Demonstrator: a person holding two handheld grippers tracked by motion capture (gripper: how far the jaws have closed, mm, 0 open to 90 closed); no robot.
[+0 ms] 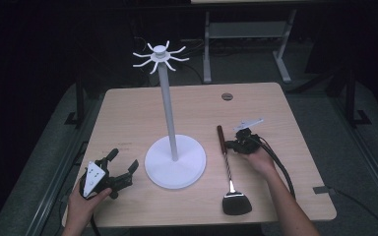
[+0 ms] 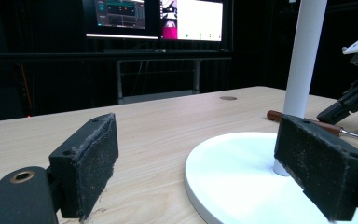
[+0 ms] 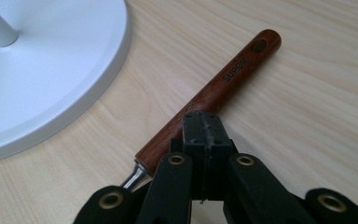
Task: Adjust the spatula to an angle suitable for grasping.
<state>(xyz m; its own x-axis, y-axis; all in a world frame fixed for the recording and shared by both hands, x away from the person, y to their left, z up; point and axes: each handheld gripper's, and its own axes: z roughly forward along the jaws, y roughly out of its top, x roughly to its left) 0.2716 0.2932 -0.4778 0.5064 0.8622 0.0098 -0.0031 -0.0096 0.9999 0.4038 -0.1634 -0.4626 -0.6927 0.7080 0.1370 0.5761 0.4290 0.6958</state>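
We work at a light wooden table with rounded corners, set in a dark room with grey flooring; behind its far edge stands the metal frame of another table, and the left gripper view shows two lit monitors farther back. A small round grommet sits near the far edge.

On the table we count one white stand, its round base near the middle of the front half and its pole topped by a ring of curved hooks, and one spatula with a reddish wooden handle, a metal shaft and a black blade. The spatula lies flat just right of the stand's base, blade close to the front edge, handle pointing toward the far edge.

We hold two grippers. Our left gripper rests near the front left corner, its jaws wide apart with nothing between them. Our right gripper has its jaws pressed together over the wooden handle; we cannot tell whether they grip it.
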